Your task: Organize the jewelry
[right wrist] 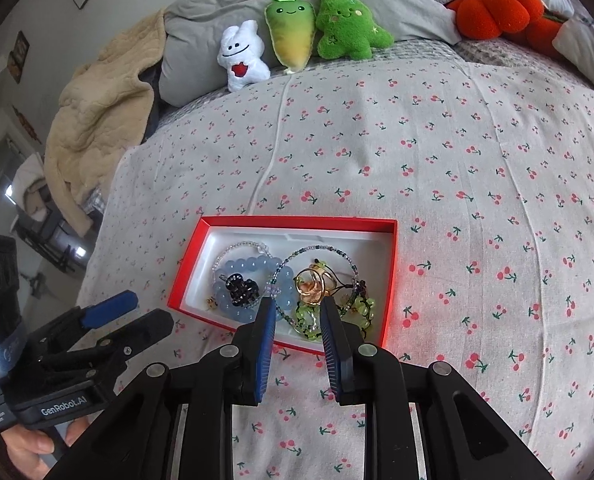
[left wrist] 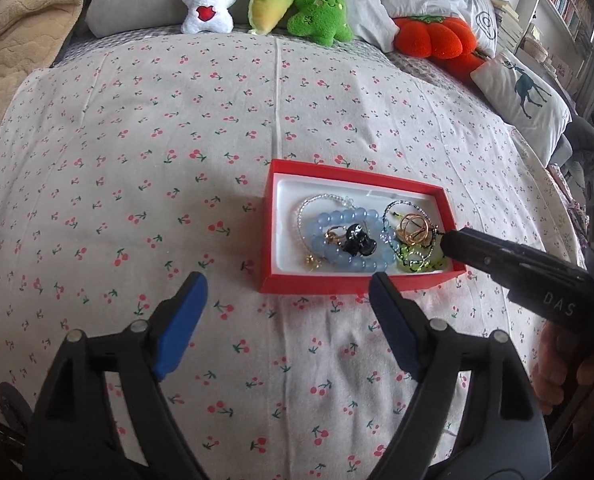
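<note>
Both grippers are released: left gripper point(left wrist: 285, 292) wide before the red box point(left wrist: 317, 283), right gripper point(right wrist: 297, 312) half-open over the green bead bracelet point(right wrist: 317, 316) inside. Jewelry seems already gathered; next probably withdrawing.

Bed point(left wrist: 137, 160), pale cherry-print cotton sheet. Directly on it:
- red rect. cardboard box point(left wrist: 275, 236), white lining, open, jewellery inside
- at head end: grey pillows point(left wrist: 137, 8), white/yellow-green/green plush toys point(left wrist: 208, 2), orange pumpkin cushion point(left wrist: 433, 36), beige quilted blanket point(left wrist: 21, 32).
</note>
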### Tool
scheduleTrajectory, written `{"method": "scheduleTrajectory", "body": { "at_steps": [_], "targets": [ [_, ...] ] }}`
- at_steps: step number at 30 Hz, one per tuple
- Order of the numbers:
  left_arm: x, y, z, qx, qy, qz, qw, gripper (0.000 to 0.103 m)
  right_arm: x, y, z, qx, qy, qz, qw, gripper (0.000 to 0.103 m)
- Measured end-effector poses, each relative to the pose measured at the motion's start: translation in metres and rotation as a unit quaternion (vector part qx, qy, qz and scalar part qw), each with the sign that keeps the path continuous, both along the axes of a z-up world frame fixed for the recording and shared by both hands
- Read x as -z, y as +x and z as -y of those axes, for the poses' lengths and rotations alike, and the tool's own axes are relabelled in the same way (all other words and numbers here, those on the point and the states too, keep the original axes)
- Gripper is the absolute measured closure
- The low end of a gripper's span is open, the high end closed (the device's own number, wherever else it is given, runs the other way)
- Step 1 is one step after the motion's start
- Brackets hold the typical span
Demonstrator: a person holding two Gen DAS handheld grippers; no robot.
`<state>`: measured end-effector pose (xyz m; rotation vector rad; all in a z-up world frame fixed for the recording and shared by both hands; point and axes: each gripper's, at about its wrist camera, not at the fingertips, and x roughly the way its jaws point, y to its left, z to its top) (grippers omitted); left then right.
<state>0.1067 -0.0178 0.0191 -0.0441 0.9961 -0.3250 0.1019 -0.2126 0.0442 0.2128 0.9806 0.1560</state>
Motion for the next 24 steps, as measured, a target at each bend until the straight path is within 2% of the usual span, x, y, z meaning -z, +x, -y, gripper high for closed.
{"method": "scheduleTrajectory", "body": {
  "at_steps": [2,5,10,12,14,16,21,24],
  "targets": [
    [0.000,-0.007,-0.003,-0.007,0.009,0.001,0.9999,0.011,-0.007,-0.007,0.000,0.005,-0.012,0.019,1.000,0.021],
    [-0.002,-0.022,-0.006,-0.025,0.036,0.009,0.9990,0.002,-0.013,-0.016,-0.001,0.004,-0.029,0.034,0.999,0.021],
    [-0.002,-0.048,-0.008,-0.022,0.068,-0.008,0.9974,0.001,-0.032,-0.042,0.002,0.036,-0.042,0.041,0.998,0.019],
    [-0.003,-0.057,-0.010,-0.027,0.072,-0.014,0.9969,0.001,-0.041,-0.053,0.000,0.040,-0.048,0.043,0.997,0.010],
    [-0.004,-0.066,-0.013,-0.038,0.073,-0.019,0.9964,0.001,-0.047,-0.063,-0.006,0.049,-0.080,0.039,0.995,0.002],
    [-0.008,-0.075,-0.015,-0.044,0.079,-0.015,0.9958,0.001,-0.051,-0.076,-0.013,0.063,-0.111,0.034,0.991,0.000],
    [-0.014,-0.096,-0.019,-0.050,0.088,0.005,0.9949,0.001,-0.038,-0.107,-0.023,0.068,-0.142,0.008,0.987,0.000],
    [-0.008,-0.102,-0.025,-0.063,0.089,0.005,0.9940,0.001,-0.021,-0.116,-0.019,0.080,-0.137,-0.011,0.987,0.000]
  ]
}}
